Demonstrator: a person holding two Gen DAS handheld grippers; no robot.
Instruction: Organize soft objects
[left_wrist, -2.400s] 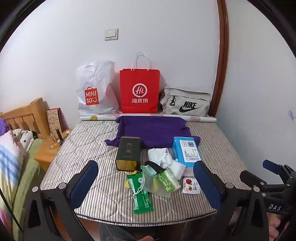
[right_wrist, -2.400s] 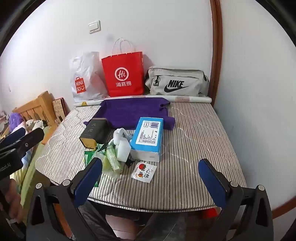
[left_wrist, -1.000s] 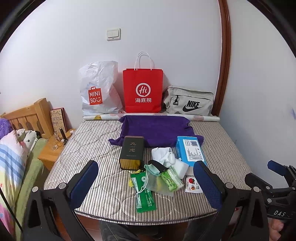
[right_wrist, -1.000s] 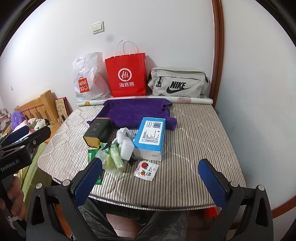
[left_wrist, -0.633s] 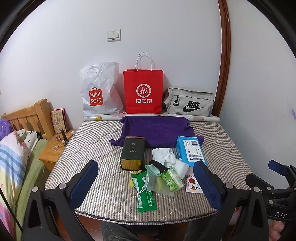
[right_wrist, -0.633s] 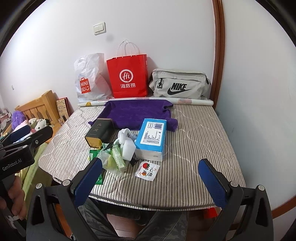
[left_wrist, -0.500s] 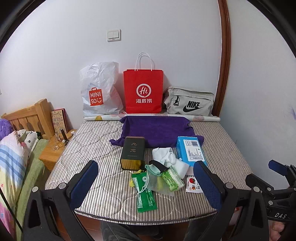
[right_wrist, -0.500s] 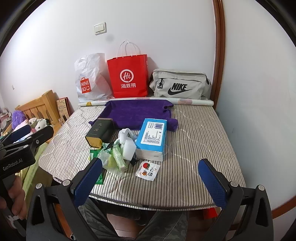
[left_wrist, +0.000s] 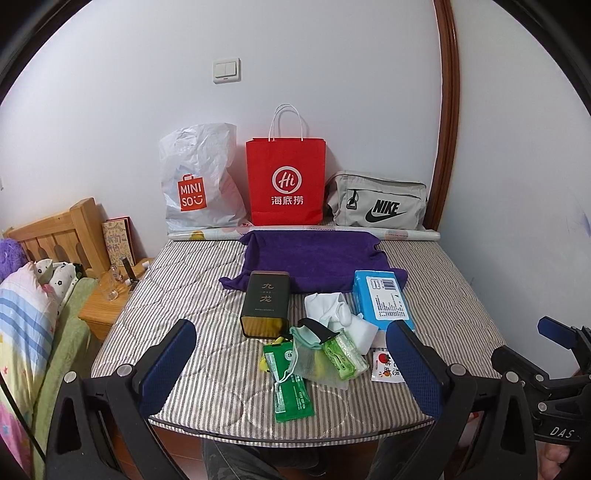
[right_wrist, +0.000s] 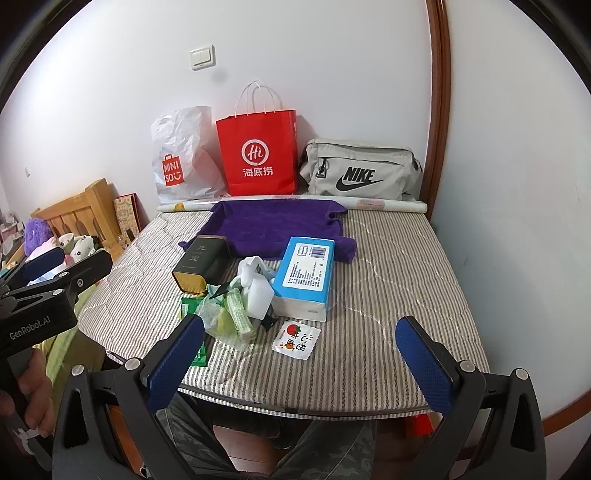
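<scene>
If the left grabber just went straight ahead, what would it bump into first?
Probably the left gripper would first reach the pile of green packets near the mattress's front edge, with the dark tin behind. Depth is hard to judge.

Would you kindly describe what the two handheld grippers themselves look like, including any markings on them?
Both are black plastic frames with silver screws. The left gripper and the right gripper each carry two fingers faced with blue textured pads. Seen from the right wrist view, the left one reads "GenRobot.AI" in white; seen from the left wrist view, the right one shows "DAS".

Black tongs (left_wrist: 291, 367), blue textured pads (left_wrist: 168, 365), silver screws
</scene>
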